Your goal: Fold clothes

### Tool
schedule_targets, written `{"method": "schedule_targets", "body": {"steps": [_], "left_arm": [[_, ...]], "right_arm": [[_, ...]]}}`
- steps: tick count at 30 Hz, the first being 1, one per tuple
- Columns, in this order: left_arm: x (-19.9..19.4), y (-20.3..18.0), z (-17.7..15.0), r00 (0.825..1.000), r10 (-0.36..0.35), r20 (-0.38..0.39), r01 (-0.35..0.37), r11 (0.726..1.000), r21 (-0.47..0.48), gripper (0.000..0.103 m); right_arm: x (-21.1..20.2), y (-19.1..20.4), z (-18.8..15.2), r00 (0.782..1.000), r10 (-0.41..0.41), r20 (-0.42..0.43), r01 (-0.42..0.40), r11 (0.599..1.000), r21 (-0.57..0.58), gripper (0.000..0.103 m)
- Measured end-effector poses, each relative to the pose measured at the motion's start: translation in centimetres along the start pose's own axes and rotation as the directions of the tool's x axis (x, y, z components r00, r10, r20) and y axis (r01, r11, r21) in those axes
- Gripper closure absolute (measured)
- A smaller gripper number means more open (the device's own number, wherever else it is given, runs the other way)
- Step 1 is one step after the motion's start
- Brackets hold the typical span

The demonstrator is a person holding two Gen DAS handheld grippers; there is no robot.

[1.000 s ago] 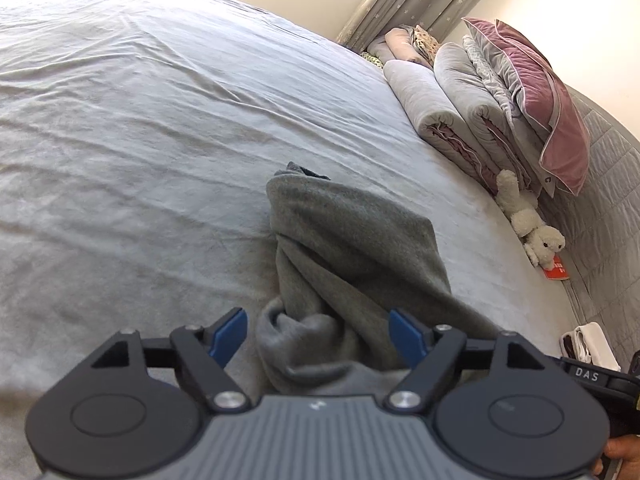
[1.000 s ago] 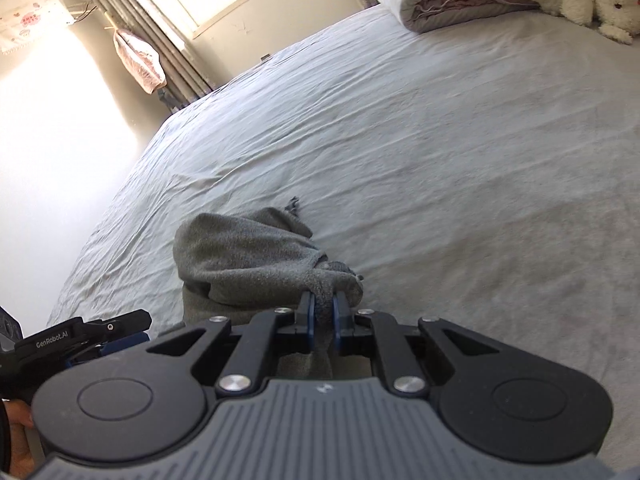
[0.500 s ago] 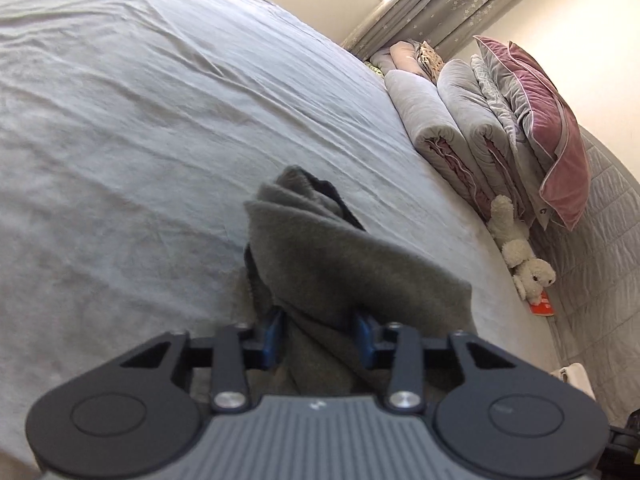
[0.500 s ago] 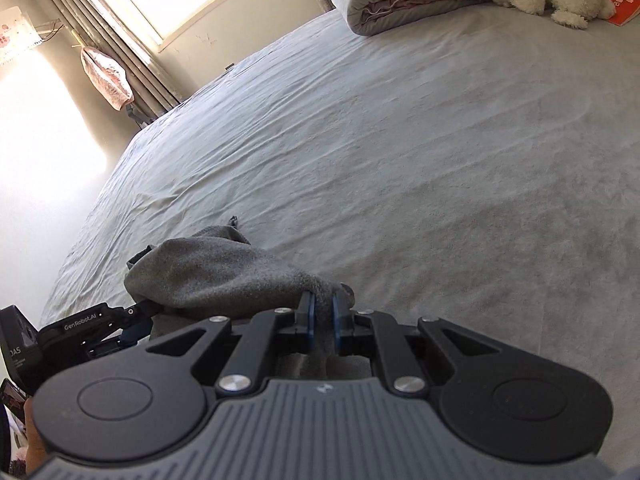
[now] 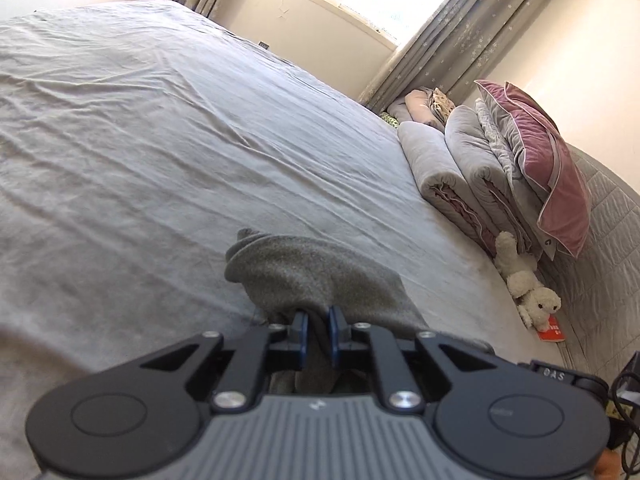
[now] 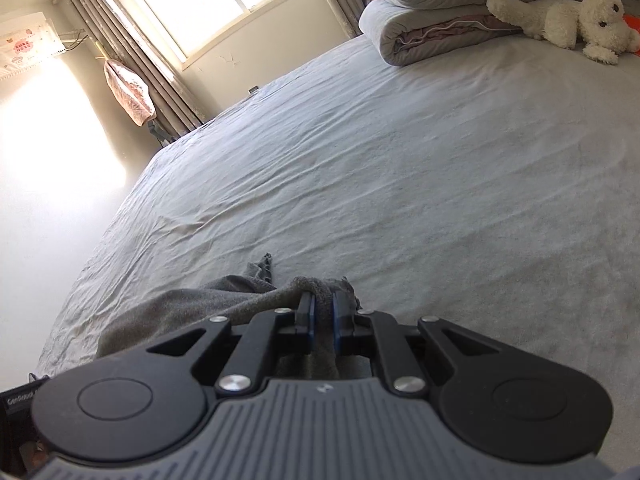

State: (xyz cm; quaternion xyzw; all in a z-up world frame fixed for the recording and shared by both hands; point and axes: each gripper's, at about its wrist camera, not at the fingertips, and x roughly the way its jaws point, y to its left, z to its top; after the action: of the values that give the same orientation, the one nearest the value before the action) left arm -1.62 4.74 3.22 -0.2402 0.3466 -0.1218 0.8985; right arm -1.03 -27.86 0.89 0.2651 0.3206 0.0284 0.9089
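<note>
Garment: a grey knit garment [image 5: 320,276] lay bunched at the near edge of the bed [image 5: 160,140], partly lifted off the sheet between the two grippers.
Left gripper: the left gripper [image 5: 318,330] was closing its jaws, the blue pads already pressing on a fold of the grey fabric, which ran down between them and under the gripper body.
Right gripper: the right gripper [image 6: 323,320] had its fingers drawn together on another fold of the same garment, a rolled hem bulging just over the fingertips.
Fabric between: in the right wrist view the cloth stretched away to the left of the clamped fold, with a thin dark tail [image 6: 264,266] lying on the sheet just beyond it.
Bed surface: the grey sheet was lightly creased and bare across its middle and far side.
Head end: folded duvets [image 5: 452,172] were stacked along the headboard edge, with a pink pillow [image 5: 536,156] leaning on top of them.
Toy: a white plush dog [image 5: 528,284] lay against the foot of the duvet stack, beside a small red item [image 5: 554,332], well apart from the garment.
Far side: a window [image 6: 216,4] with grey curtains [image 5: 460,36] stood past the far edge of the bed.
In the way: nothing lay on the sheet between the garment and the duvets.
</note>
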Motion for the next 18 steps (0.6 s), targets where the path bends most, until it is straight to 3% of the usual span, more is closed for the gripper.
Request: {"method": "schedule_targets", "body": {"steps": [8,18], "left_arm": [[-2.1,0.4,-2.1,0.995,0.018,-0.094,-0.007,0.993,0.117,0.093],[-0.8,2.2,-4.3,0.965,0.037,-0.259,0.005,0.987,0.159,0.093]], "right_arm": [[1.2,2.3,-0.3,1.0,0.011,-0.007,-0.011,0.998,-0.06,0.092],[2.9,2.4,-2.1,0.991,-0.048,-0.123,0.032,0.991,-0.128,0.092]]}}
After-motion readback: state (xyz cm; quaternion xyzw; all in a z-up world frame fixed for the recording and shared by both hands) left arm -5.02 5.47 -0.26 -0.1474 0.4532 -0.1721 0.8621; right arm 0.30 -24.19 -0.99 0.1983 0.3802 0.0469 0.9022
